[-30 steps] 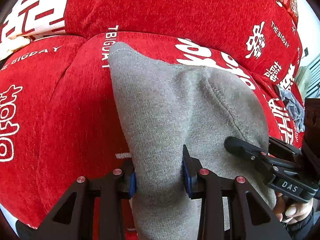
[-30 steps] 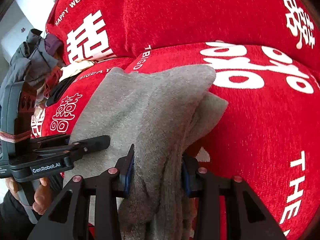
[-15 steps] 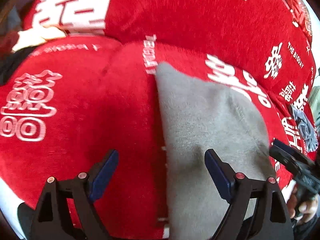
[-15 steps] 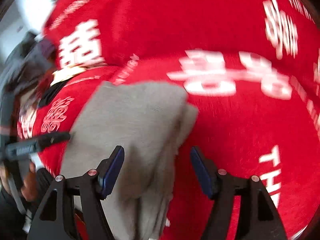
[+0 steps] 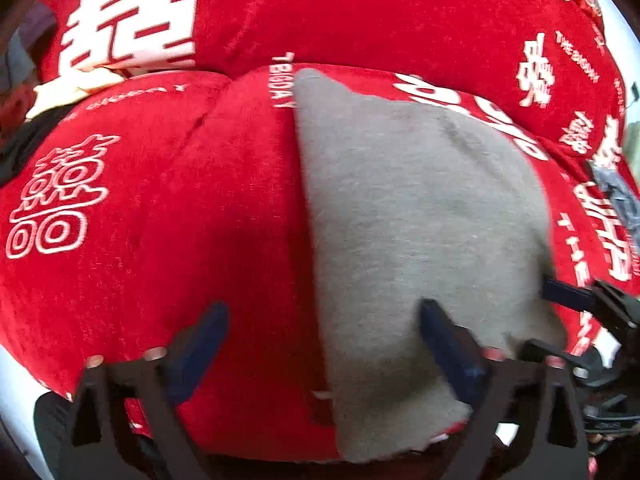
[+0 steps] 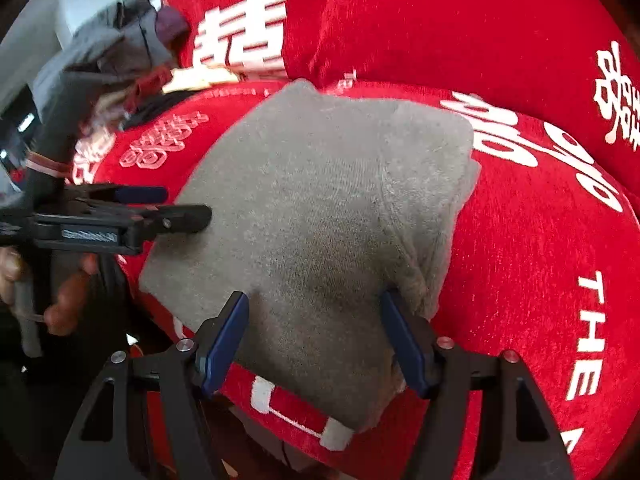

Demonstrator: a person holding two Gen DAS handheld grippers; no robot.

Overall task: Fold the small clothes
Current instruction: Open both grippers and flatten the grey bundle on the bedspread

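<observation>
A folded grey knit garment lies flat on a red sofa seat cushion; it also shows in the right wrist view. My left gripper is open and empty, straddling the garment's left edge near its front. My right gripper is open and empty over the garment's front right part. The left gripper appears in the right wrist view at the garment's left side. The right gripper shows in the left wrist view at the garment's right edge.
The red sofa back with white lettering rises behind. A pile of grey and dark clothes sits at the far left end of the sofa. Another grey cloth lies at the right end. The cushion's front edge is just below the grippers.
Both grippers were shut on the grey garment a second ago. They opened, let it go and drew back a little; the garment now lies flat on the cushion.
</observation>
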